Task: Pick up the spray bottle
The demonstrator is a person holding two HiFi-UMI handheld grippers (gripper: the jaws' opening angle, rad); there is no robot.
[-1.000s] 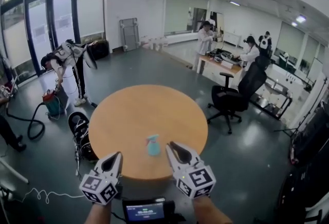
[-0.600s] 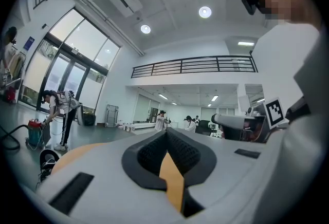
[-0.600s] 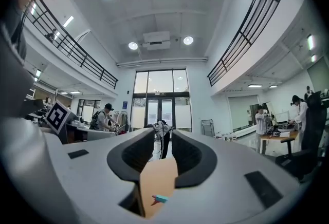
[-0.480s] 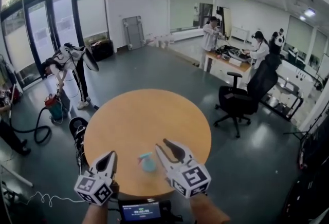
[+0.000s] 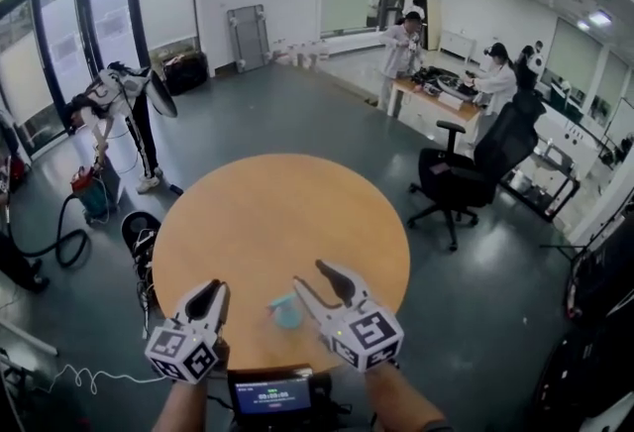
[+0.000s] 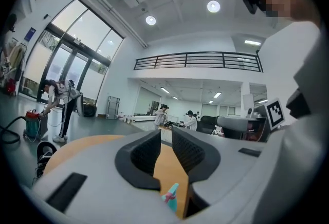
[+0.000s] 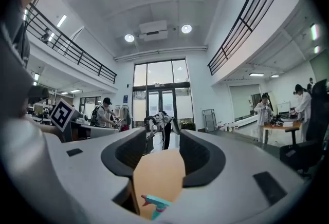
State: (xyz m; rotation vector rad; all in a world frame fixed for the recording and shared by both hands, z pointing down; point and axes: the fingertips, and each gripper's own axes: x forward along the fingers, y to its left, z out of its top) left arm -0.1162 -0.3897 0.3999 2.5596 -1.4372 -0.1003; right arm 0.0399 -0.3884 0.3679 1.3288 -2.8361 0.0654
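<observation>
A small teal spray bottle (image 5: 285,311) with a pink trigger stands near the front edge of the round wooden table (image 5: 277,222). It lies between my two grippers. My left gripper (image 5: 211,294) hovers just left of the bottle, jaws opening with a narrow gap and nothing in them. My right gripper (image 5: 317,279) sits right beside the bottle, jaws opening wider, also with nothing between the pads. The bottle (image 6: 170,197) shows low in the left gripper view, under the left gripper (image 6: 165,138). In the right gripper view the bottle (image 7: 154,203) sits low in front of the right gripper (image 7: 163,153).
A black office chair (image 5: 461,184) stands right of the table. A person with a vacuum (image 5: 109,103) bends at the left, and black gear (image 5: 139,234) lies on the floor by the table. People work at a desk (image 5: 436,101) behind. A small screen (image 5: 272,394) sits below.
Both grippers have come forward over the table's front edge, closing on the bottle. The right jaws have spread wider, and the left jaws have parted a little.
</observation>
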